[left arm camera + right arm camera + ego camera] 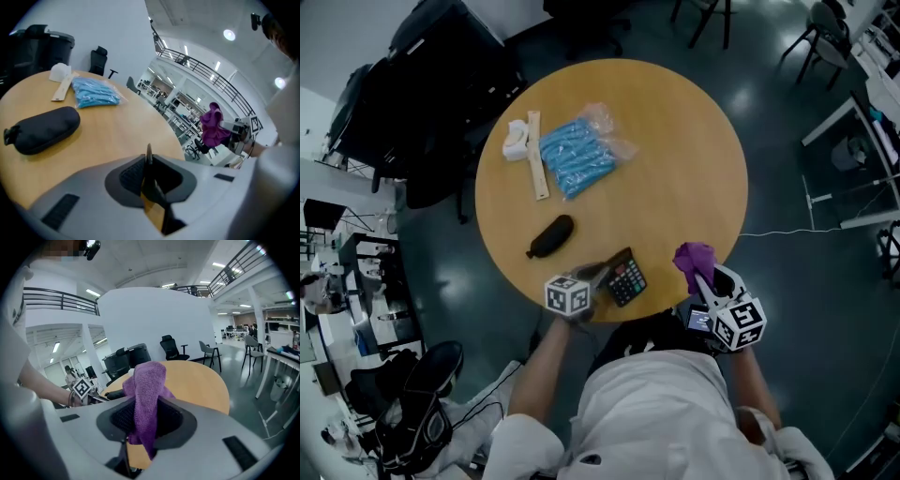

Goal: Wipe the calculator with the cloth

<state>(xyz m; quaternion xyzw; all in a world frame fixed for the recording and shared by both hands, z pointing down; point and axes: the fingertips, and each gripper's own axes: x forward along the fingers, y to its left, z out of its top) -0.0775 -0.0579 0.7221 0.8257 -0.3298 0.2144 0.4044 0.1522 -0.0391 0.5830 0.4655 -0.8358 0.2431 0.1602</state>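
The black calculator [627,278] is at the near edge of the round wooden table [675,169], tilted up on its side. My left gripper [602,275] is shut on its left edge; in the left gripper view the calculator [149,161] shows as a thin dark plate edge-on between the pads of that gripper [148,174]. My right gripper [701,272] hovers just right of the calculator, apart from it, shut on a purple cloth [694,256]. The cloth [147,399] bunches up above the jaws and hangs below them. It shows in the left gripper view too, the cloth [213,125] at the right.
A black pouch [550,235] lies left of the calculator. Farther back lie a bag of blue items [575,156], a wooden ruler [536,155] and a white object [516,141]. Black chairs and bags stand around the table on the dark floor.
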